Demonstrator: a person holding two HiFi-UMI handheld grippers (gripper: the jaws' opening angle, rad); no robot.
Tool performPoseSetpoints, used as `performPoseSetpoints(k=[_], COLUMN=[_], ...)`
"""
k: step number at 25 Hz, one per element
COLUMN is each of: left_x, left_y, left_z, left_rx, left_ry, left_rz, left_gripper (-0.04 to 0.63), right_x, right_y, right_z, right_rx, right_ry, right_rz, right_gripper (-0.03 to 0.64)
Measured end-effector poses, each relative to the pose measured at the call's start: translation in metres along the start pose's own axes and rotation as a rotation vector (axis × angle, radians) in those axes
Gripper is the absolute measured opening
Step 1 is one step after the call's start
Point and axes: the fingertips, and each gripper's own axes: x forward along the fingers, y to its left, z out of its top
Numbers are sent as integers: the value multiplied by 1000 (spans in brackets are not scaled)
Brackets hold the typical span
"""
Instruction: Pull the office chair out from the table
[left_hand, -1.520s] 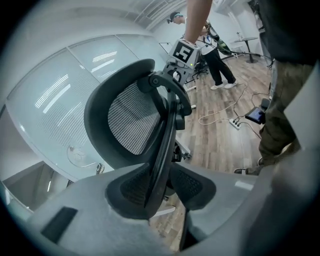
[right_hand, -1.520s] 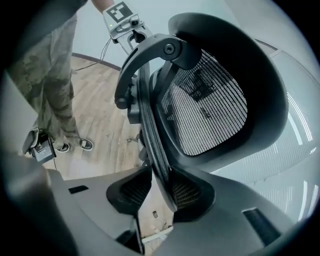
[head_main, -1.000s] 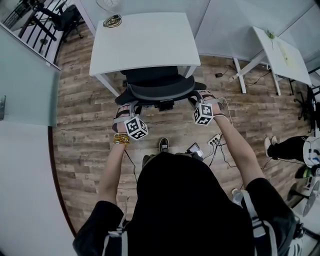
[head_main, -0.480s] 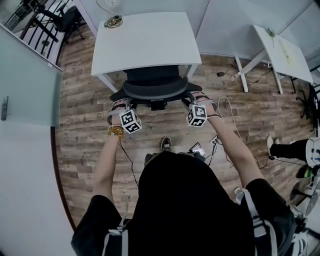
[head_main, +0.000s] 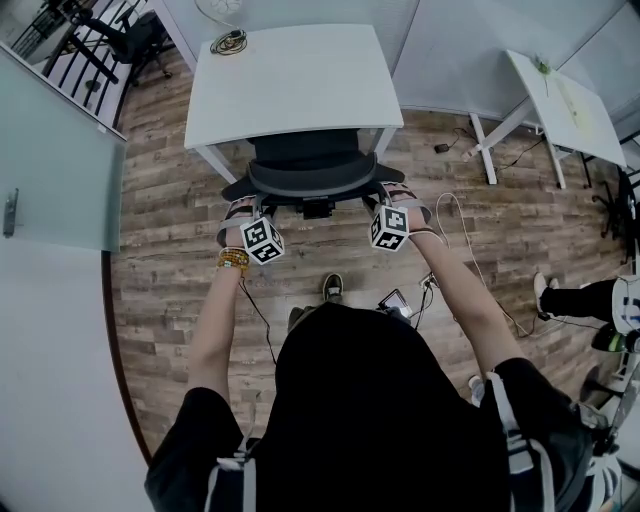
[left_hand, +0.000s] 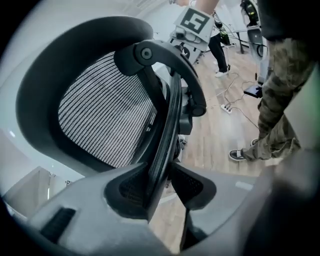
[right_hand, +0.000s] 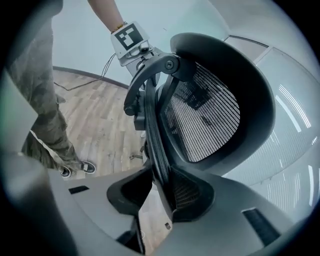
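Note:
The black mesh office chair (head_main: 310, 178) stands tucked under the white table (head_main: 295, 80), with its backrest toward me. My left gripper (head_main: 244, 203) is at the backrest's left end. In the left gripper view the backrest (left_hand: 105, 115) has its dark rim running between the left gripper's (left_hand: 160, 187) pads, and the jaws are closing on it. My right gripper (head_main: 386, 195) is at the right end. There the right gripper's (right_hand: 162, 192) jaws are opening slightly, while the rim of the backrest (right_hand: 205, 120) still touches both pads.
A coil of cable (head_main: 228, 42) lies on the table's far corner. A power strip and cords (head_main: 430, 280) trail on the wood floor behind the chair, near my shoe (head_main: 328, 288). A glass partition (head_main: 50, 150) stands at the left, a second white table (head_main: 565, 100) at the right.
Both grippers have moved forward and slightly inward onto the ends of the backrest. The chair stays under the table.

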Motion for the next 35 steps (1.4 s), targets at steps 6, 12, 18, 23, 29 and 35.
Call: performPoseSetpoints(k=[6,12,18,23,29,35], left_x=[0,-1,-7,-11,-22,-31], left_y=[-2,-6,-12,-22,-32,-42], left_z=[-1,-3,-8,-9,-10,-20], left_rx=[-9,-17,-51,-95,-123,-129], left_ry=[31,44,61,75,76,98], left_rz=[1,-27,-34,-40,-25,-37], left_gripper=[146,146,146,146,152,153], right_x=[-1,-2,-4,-9,-20,-26], right_y=[0,5,14,21,34,48], right_z=[2,3,7,8,12,20], right_rx=[39,53,103,115,126,135], right_ry=[32,48,67,75,75,75], right_rz=[-27,-25,-23,-5,-1,-1], right_gripper=[100,101,100,101,101,101])
